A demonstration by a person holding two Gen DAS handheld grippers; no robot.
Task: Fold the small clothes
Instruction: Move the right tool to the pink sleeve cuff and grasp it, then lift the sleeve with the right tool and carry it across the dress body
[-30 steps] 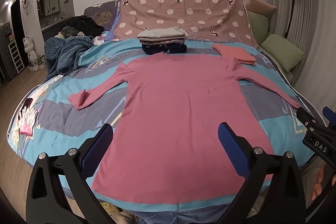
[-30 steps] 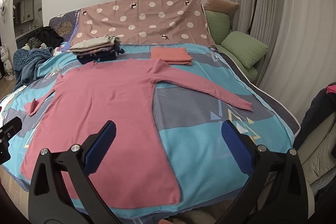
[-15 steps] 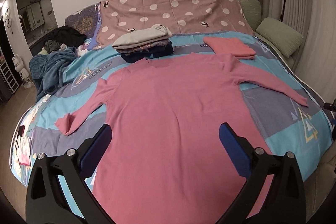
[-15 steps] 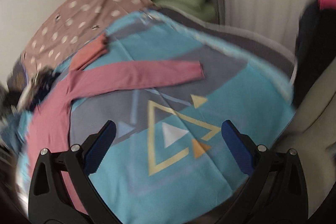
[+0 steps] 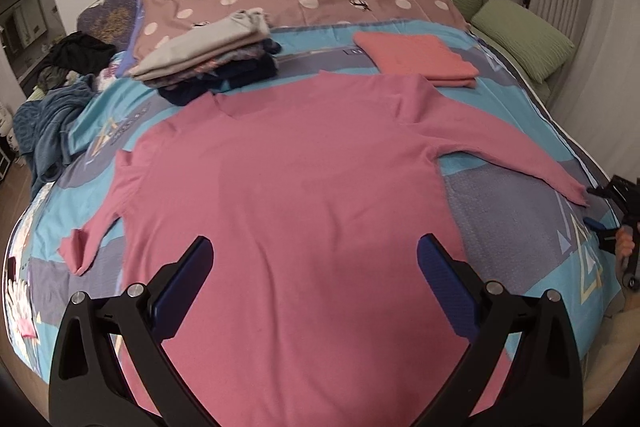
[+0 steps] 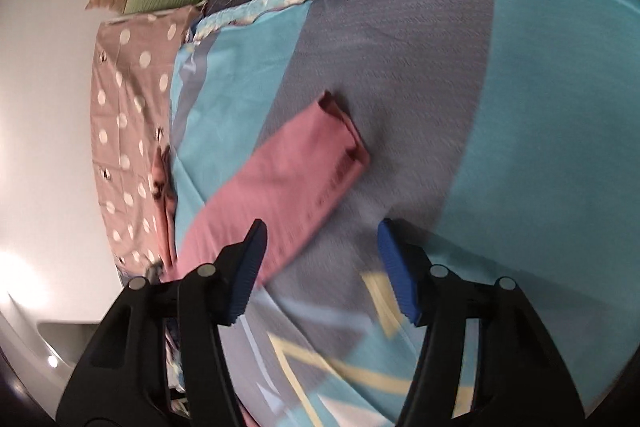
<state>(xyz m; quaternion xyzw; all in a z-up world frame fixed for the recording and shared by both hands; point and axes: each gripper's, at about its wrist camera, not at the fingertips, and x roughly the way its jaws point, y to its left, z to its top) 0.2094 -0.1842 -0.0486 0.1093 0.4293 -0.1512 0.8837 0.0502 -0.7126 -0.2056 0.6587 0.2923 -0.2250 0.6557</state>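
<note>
Two grippers hang over a bed (image 5: 520,227) where a pink long-sleeved top (image 5: 280,187) lies spread flat. Wide apart, the left gripper (image 5: 316,267) has its fingers above the top's lower body, gripping nothing. Over the right sleeve cuff (image 6: 336,147), the right gripper (image 6: 320,247) has its fingers closing, with only bedcover between them. Folded clothes (image 5: 212,55) are stacked behind the collar.
</note>
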